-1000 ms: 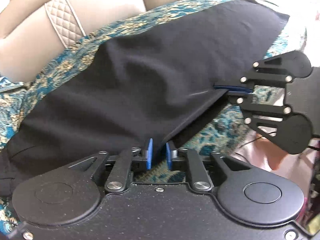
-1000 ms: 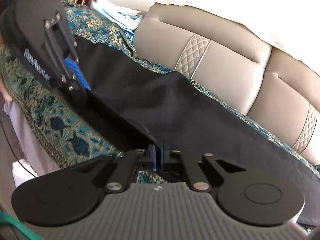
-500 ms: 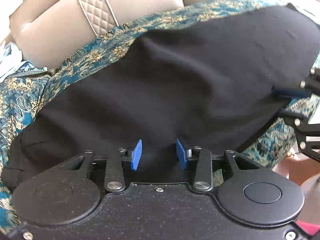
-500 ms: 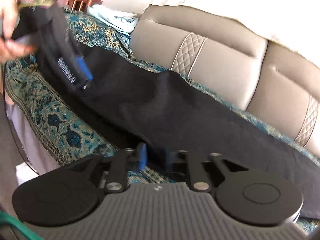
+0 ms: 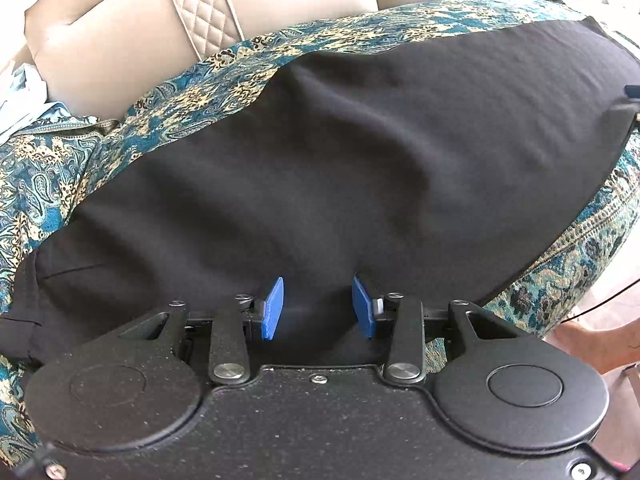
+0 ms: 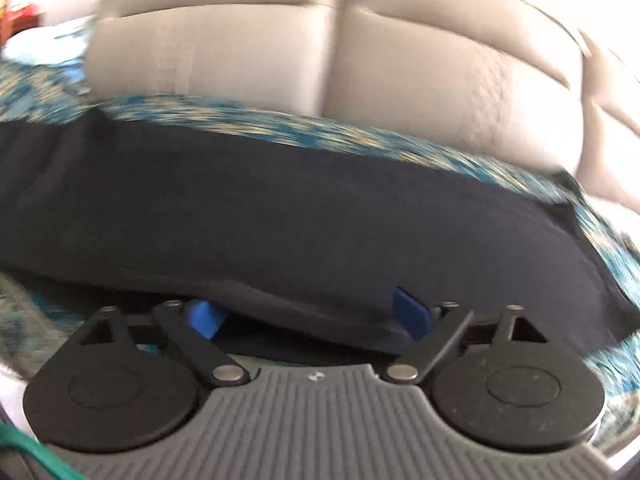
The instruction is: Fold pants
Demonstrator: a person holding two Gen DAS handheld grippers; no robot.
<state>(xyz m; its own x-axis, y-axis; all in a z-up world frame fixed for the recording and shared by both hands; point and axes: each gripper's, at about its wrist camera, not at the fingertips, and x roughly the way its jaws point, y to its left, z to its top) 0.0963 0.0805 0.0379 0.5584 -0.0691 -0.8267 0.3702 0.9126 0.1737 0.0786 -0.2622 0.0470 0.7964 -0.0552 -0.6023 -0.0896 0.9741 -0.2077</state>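
Observation:
Black pants (image 5: 360, 168) lie folded lengthwise along a sofa seat covered with a teal patterned cloth (image 5: 60, 168). My left gripper (image 5: 319, 307) is open, its blue pads apart over the near edge of the pants. My right gripper (image 6: 308, 316) is open wide over the near edge of the pants (image 6: 280, 220), in a blurred view. A small part of the right gripper (image 5: 632, 94) shows at the right edge of the left wrist view.
Beige sofa back cushions (image 5: 120, 40) rise behind the seat; they also show in the right wrist view (image 6: 360, 60). The seat's front edge with the cloth hanging down (image 5: 580, 260) is at the right. A light garment (image 5: 20, 92) lies at far left.
Both grippers let go of the near edge of the pants and opened. The pants have dropped flat on the seat. The right gripper swung right along the sofa.

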